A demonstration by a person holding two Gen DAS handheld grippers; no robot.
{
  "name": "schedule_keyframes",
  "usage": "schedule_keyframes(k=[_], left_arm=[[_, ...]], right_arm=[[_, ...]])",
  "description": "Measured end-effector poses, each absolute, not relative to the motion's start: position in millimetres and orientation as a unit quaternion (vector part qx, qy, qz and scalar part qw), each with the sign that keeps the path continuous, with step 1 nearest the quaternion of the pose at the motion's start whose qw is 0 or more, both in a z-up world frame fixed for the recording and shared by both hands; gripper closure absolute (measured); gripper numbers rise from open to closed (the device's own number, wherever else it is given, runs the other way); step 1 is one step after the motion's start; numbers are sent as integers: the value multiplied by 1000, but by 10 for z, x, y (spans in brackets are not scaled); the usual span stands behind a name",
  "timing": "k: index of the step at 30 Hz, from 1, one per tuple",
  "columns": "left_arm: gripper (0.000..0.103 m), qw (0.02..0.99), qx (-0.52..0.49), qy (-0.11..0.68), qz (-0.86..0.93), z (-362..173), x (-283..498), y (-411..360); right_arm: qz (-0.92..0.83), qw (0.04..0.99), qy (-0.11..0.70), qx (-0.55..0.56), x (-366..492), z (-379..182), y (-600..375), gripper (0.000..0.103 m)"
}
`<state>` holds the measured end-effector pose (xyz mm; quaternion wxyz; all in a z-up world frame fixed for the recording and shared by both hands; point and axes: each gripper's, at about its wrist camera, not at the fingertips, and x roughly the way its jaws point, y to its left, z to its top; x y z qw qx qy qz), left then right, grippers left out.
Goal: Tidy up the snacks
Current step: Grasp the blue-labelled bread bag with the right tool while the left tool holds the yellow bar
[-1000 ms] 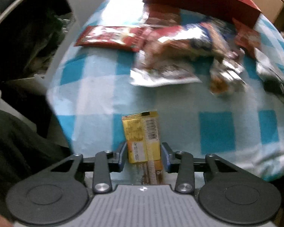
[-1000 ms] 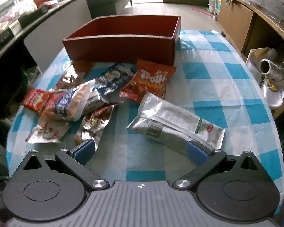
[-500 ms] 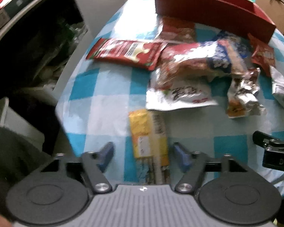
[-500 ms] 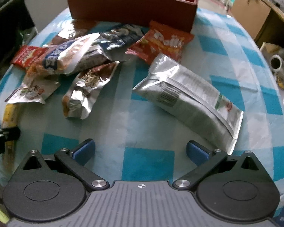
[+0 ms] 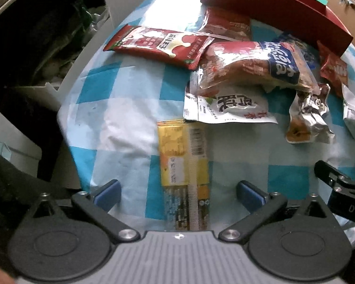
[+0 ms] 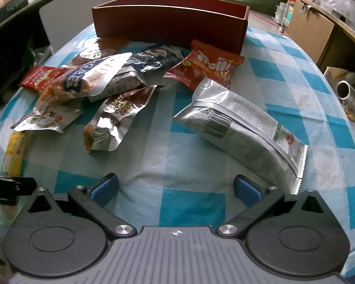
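Observation:
My left gripper (image 5: pixel 178 194) is open, its jaws wide on either side of a yellow snack packet (image 5: pixel 183 165) that lies flat on the checked tablecloth; the packet also shows in the right wrist view (image 6: pixel 14 151). My right gripper (image 6: pixel 176 189) is open and empty above the cloth, just left of a long silver bag (image 6: pixel 241 127). A red box (image 6: pixel 170 21) stands at the far side of the table. Several snack bags lie in a pile before it, among them a red Trolli bag (image 6: pixel 210 67) and a red flat packet (image 5: pixel 158 45).
The table's left edge (image 5: pixel 82 75) drops to dark clutter. A cardboard box (image 6: pixel 310 35) and a metal pipe (image 6: pixel 348 92) sit off the right side. The right gripper's body (image 5: pixel 343 189) shows at the right edge of the left wrist view.
My left gripper has opened and let go of the yellow packet, which now lies on the cloth. My right gripper has moved back from the silver bag, still open.

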<state>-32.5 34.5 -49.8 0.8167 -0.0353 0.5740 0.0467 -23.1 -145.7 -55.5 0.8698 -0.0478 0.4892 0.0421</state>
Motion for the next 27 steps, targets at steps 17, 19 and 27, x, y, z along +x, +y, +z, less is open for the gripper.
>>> schedule_keyframes(k=[17,19,27], left_arm=[[88,822,-89,561,-39,-274,-235,501],[90,821,-106,560,-43,-265,-248,558],[92,816,-160,552,-61,-197,-282,766]], right_arm=[[164,879,410,-183,-63,194,-1017,41],[207,860,392,-254,41,249,-859,37],[364,744,381,-410,458,238,-231,29]])
